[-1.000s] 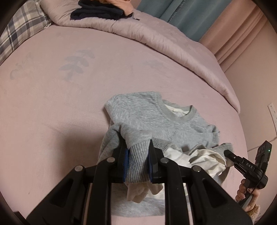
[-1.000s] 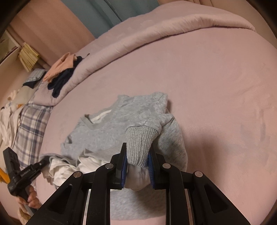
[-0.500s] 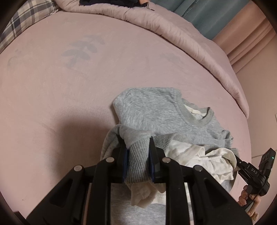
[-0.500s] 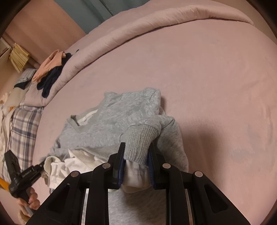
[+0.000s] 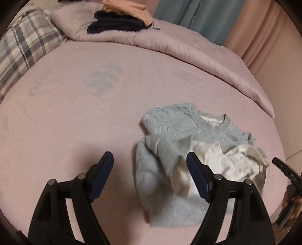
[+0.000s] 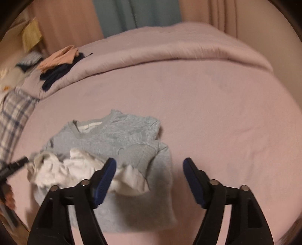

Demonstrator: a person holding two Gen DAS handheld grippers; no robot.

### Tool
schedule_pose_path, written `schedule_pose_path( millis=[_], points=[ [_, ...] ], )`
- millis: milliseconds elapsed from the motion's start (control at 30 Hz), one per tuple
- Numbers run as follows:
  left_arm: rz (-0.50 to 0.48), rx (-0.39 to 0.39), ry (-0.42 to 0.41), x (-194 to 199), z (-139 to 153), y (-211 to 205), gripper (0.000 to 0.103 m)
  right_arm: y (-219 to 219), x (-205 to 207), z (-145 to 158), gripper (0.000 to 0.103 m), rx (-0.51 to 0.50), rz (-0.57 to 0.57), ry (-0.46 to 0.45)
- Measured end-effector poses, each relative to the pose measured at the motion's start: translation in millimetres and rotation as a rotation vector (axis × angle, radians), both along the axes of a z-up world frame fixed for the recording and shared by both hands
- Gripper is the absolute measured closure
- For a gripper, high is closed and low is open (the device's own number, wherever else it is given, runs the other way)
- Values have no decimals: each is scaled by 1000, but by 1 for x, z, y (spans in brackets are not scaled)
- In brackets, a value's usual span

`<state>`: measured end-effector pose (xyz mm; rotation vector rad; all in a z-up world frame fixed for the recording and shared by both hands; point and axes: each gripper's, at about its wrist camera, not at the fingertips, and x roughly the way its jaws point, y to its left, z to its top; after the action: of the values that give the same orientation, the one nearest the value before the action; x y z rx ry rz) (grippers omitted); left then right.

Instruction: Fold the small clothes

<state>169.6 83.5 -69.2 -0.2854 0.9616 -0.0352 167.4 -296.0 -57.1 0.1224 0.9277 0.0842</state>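
Observation:
A small grey sweater (image 5: 188,128) lies on the pink bed sheet (image 5: 75,122), neck away from me, both sleeves folded in over its body. Its white lining (image 5: 226,162) bunches at one side. My left gripper (image 5: 150,160) hovers above the left folded sleeve (image 5: 160,156); its jaws are opening and the pads touch no cloth. In the right wrist view the sweater (image 6: 113,135) and white lining (image 6: 62,169) lie below my right gripper (image 6: 149,164). Its jaws are opening too, above the right sleeve cuff (image 6: 139,156), which lies loose between the fingers.
A pink comforter (image 5: 188,50) is rolled back along the far side of the bed, with dark and peach clothes (image 5: 117,22) piled on it. A plaid pillow (image 5: 22,47) lies at the far left. Teal curtains (image 6: 135,15) hang behind. The bed edge runs just below the sweater.
Both grippers were shut on the grey sleeve cuffs; now both have let go and spread wide. The cuffs dropped onto the sweater, and both cameras drew back and up.

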Motion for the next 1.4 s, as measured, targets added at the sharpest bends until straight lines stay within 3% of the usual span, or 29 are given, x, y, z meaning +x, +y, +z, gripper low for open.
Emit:
schedule_pose_path(
  millis=[133, 333, 400, 467, 533, 567, 633, 667, 833, 1033, 1300, 1400],
  points=[
    [-81, 5, 0, -19, -2, -13, 22, 7, -13, -2, 27, -68, 71, -4],
    [-143, -130, 6, -10, -14, -31, 26, 25, -11, -15, 27, -92, 149, 18],
    [-132, -156, 33, 2, -22, -35, 39, 29, -8, -20, 27, -69, 162, 22],
    [-100, -176, 77, 15, -32, -36, 73, 29, 1, -29, 34, -39, 146, 38],
    [-71, -185, 80, 23, -38, -35, 87, 28, 8, -35, 64, -21, 122, 48],
    [-60, -185, 80, 26, -39, -34, 91, 28, 10, -37, 68, -2, 125, 49],
    [-44, -200, 75, 28, -38, -33, 93, 29, 13, -37, 91, 9, 120, 28],
    [-34, -206, 63, 26, -34, -31, 94, 30, 13, -35, 93, 17, 125, 16],
    [-38, -219, 10, 27, -12, -28, 95, 27, 13, -18, 94, 77, 104, -33],
    [-68, -258, 10, 41, 9, -25, 94, 27, 27, 5, 95, 147, 85, -79],
    [-98, -242, 84, 45, 0, -17, 90, 33, 35, 13, 95, 177, 92, -109],
    [-82, -281, 98, 46, -3, -11, 90, 34, 34, 11, 95, 185, 94, -108]
  ],
)
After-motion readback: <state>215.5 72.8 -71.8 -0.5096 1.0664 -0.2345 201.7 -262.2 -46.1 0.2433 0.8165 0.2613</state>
